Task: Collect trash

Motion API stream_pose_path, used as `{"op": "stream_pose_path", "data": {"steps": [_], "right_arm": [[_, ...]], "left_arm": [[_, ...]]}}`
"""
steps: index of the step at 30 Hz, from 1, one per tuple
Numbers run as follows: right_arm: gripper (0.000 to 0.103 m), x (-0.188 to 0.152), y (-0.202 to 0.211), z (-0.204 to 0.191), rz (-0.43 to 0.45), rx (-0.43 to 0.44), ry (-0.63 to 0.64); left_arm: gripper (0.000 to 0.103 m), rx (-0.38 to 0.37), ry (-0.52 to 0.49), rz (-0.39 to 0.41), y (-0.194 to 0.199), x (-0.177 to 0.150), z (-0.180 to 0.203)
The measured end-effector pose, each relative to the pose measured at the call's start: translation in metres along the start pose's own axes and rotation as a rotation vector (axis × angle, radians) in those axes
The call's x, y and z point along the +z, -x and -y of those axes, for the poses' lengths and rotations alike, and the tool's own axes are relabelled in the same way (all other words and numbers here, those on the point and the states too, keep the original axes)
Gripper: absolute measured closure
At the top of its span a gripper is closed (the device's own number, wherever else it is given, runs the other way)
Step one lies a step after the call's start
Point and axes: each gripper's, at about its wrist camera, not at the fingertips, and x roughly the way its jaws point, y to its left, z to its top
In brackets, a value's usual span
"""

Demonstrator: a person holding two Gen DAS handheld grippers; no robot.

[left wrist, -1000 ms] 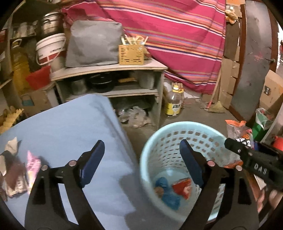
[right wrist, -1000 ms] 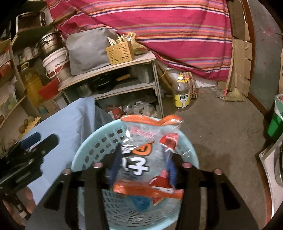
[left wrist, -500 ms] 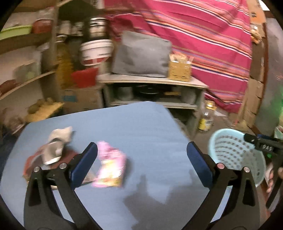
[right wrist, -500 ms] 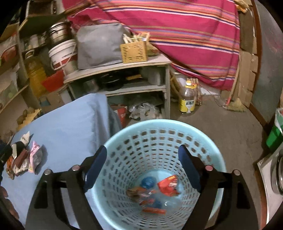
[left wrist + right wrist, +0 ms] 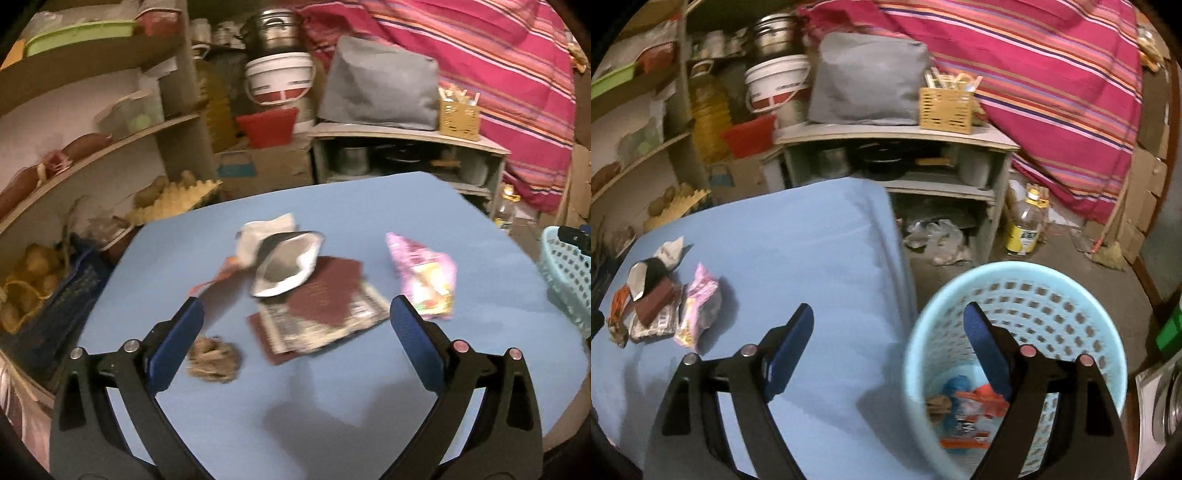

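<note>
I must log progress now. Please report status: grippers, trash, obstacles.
Left gripper open, empty, over wrapper pile. Right gripper open, empty, beside blue basket. Pink wrapper nearest. Nothing blocking.

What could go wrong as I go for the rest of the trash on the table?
1. The wrappers overlap: the silver pouch lies on the maroon packet, so the open left tongs may grab only one.
2. The brown clump looks loose and could crumble.
3. The basket stands off the table; pieces may drop.

Dim, warm light here: grey shelf unit [image 5: 894, 136] upper centre, striped red cloth [image 5: 1034, 66] upper right, bare floor [image 5: 1063, 251] at right.
</note>
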Motion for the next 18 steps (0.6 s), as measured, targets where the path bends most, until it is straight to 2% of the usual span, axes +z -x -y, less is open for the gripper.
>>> {"op": "stream_pose_path", "data": {"steps": [3, 12, 18], "right_arm": [[0.014, 0.0, -0.005, -0.023, -0.001, 0.009, 0.031], [0.01, 0.004, -0.012, -0.082, 0.007, -0.003, 0.072], [0.01, 0.002, -0.018, -0.119, -0.006, 0.038, 0.11]], "left_arm": [[0.005, 0.016, 0.036, -0.028, -0.008, -0.007, -0.022], [0.006, 0.068, 0.13, -0.042, -0.024, -0.014, -0.07], [0.006, 0.034, 0.162, -0.088, -0.038, -0.022, -0.088]]}}
